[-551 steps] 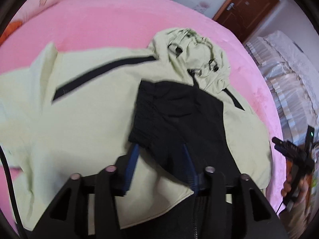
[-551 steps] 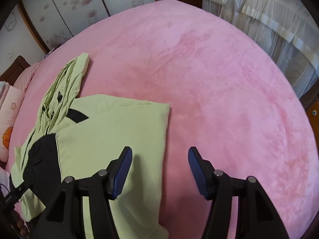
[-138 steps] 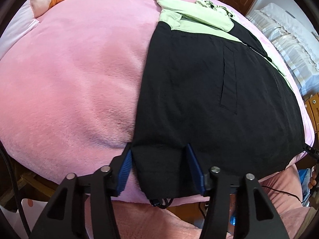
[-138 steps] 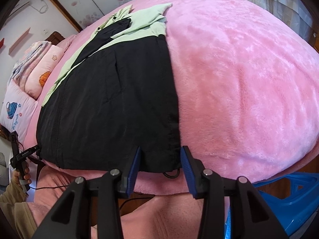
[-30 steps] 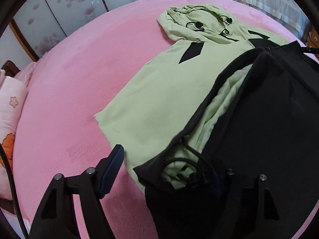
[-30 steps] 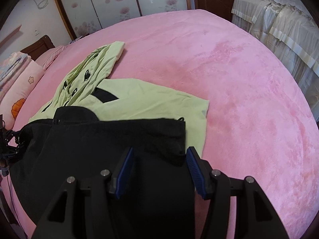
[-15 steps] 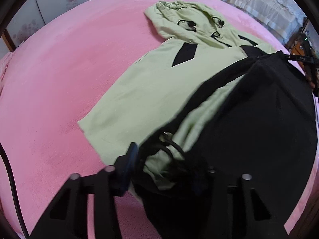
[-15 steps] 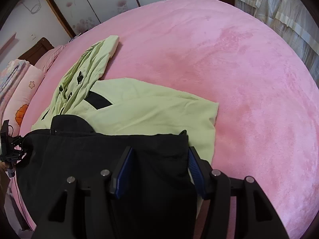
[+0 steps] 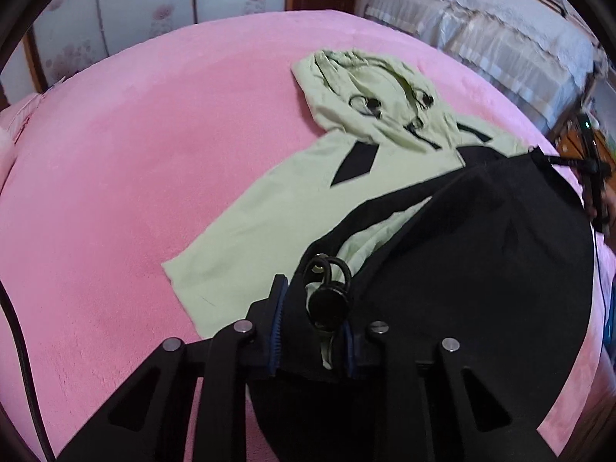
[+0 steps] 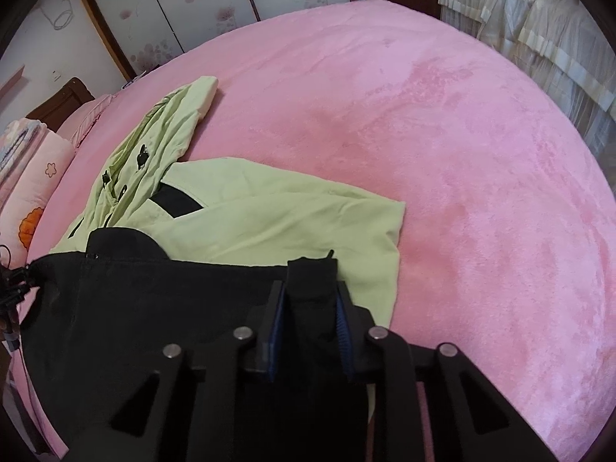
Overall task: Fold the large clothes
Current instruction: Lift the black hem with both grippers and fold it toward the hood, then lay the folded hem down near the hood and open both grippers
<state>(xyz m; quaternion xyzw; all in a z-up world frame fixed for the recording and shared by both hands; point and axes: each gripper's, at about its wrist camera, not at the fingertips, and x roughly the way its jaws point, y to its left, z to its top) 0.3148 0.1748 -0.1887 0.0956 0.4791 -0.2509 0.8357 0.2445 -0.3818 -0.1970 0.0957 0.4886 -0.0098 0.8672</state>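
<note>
Under your grippers, the pale-green and black hooded cloth jacket (image 9: 292, 208) looks smooth and matt. Around the jacket, the pink plush bed cover (image 10: 442, 123) looks fuzzy, soft and matt.

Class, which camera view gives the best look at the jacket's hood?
The left wrist view: the hood lies spread open, showing its drawstring toggles and rim. In the right wrist view the hood appears side-on and foreshortened, so its opening is hard to read.

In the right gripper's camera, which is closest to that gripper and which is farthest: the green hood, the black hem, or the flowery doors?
1. Black hem, pinched in the right gripper.
2. Green hood, up left on the bed.
3. Flowery doors, behind the bed, farthest.
</note>
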